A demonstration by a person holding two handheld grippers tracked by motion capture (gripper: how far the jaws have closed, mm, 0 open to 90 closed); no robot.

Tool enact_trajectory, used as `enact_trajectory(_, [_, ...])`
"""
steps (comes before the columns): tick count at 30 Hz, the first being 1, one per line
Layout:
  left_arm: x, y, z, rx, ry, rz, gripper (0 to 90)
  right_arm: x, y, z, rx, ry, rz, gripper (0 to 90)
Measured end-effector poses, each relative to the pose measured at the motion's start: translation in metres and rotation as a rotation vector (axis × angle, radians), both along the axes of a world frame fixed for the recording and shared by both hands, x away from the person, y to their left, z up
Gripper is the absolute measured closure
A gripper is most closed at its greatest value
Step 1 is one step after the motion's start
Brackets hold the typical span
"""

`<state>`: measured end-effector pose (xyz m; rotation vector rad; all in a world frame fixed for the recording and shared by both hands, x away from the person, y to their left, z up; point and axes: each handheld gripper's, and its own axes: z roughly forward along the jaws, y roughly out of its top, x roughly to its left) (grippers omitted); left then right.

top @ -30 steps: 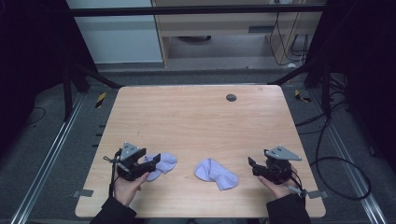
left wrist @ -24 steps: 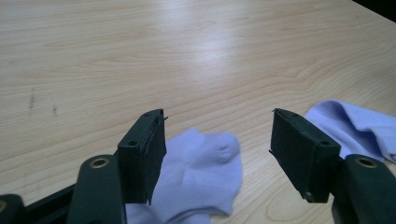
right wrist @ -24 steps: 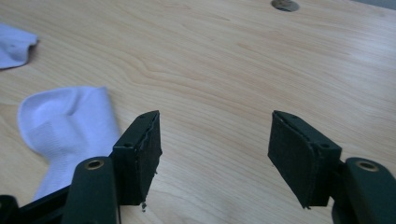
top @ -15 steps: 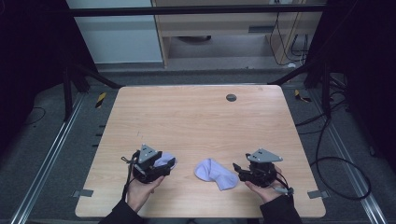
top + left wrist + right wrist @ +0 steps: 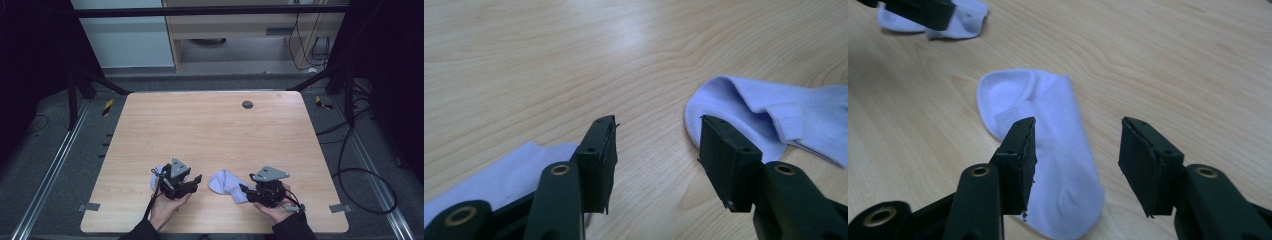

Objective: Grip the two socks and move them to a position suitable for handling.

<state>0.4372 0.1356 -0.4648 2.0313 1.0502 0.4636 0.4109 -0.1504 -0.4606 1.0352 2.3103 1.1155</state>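
While right gripper [image 5: 1075, 165] fingers closing, apart, sock [image 5: 1048, 150] beneath.

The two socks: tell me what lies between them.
Between the left sock and the right sock, the high view shows bare table and the left hand-held gripper reaching in.

Both tongs [image 5: 200, 178] [image 5: 243, 189] inward (narrowing), nearer socks [image 5: 227, 183]

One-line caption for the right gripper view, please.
Right hand-held gripper, jaws apart and just closing with nothing clamped, over a pale lilac sock lying on the wooden table.
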Motion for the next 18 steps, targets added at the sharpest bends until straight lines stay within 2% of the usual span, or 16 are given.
enact_trajectory(4, [0.002,-0.011,-0.007,0.003,0.020,-0.017,50.5,-0.003,0.006,-0.007,-0.019,0.019,0.032,52.7])
enact_trajectory(7, [0.004,-0.018,-0.011,0.030,0.018,-0.029,50.8,-0.004,0.007,-0.010,-0.027,0.025,0.044,54.0])
enact_trajectory(18, [0.016,-0.029,-0.025,0.042,0.070,-0.034,52.7,-0.006,0.016,-0.022,-0.059,0.081,0.088,58.6])
